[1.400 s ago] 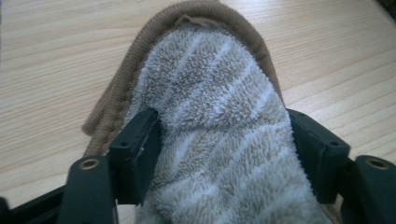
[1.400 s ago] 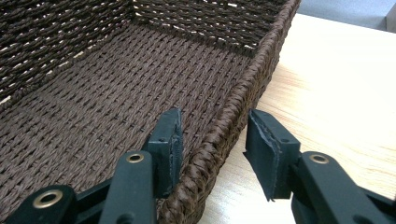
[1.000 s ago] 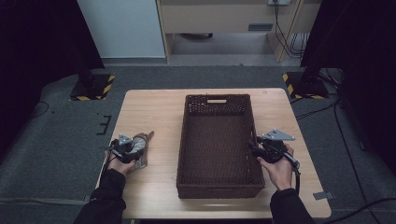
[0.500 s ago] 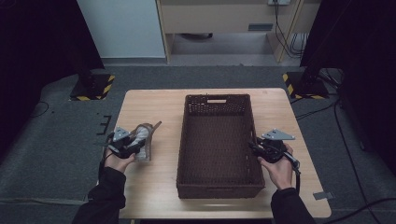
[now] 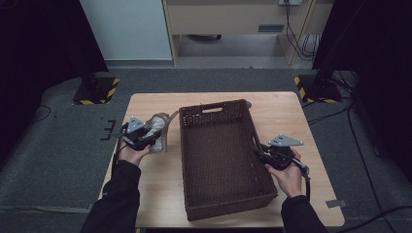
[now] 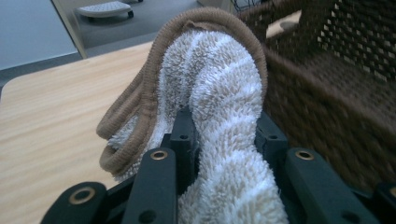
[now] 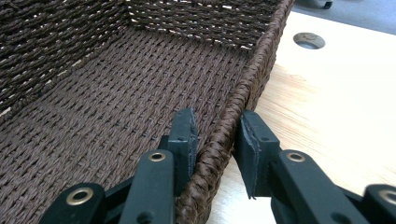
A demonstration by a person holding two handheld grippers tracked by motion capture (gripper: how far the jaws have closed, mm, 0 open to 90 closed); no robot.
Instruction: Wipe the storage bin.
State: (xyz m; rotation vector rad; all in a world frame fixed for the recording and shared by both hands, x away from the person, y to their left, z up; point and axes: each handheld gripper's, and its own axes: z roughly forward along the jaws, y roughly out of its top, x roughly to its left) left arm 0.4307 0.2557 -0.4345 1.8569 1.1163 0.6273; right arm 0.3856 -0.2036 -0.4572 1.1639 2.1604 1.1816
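On inspection, the left gripper (image 6: 219, 135) was clamped on a rolled towel (image 6: 210, 88) held clear of the table, the basket (image 5: 223, 160) lying just to its right, while the right gripper's (image 7: 215, 140) jaws, just closing, pinched the basket's near wall.

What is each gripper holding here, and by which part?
The left gripper clamps a striped towel at a bunched fold. The right gripper straddles the wicker basket rim, jaws just closing on it.

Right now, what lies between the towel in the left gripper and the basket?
In the high view, a narrow strip of bare table separates the towel, held by the left gripper, from the basket.
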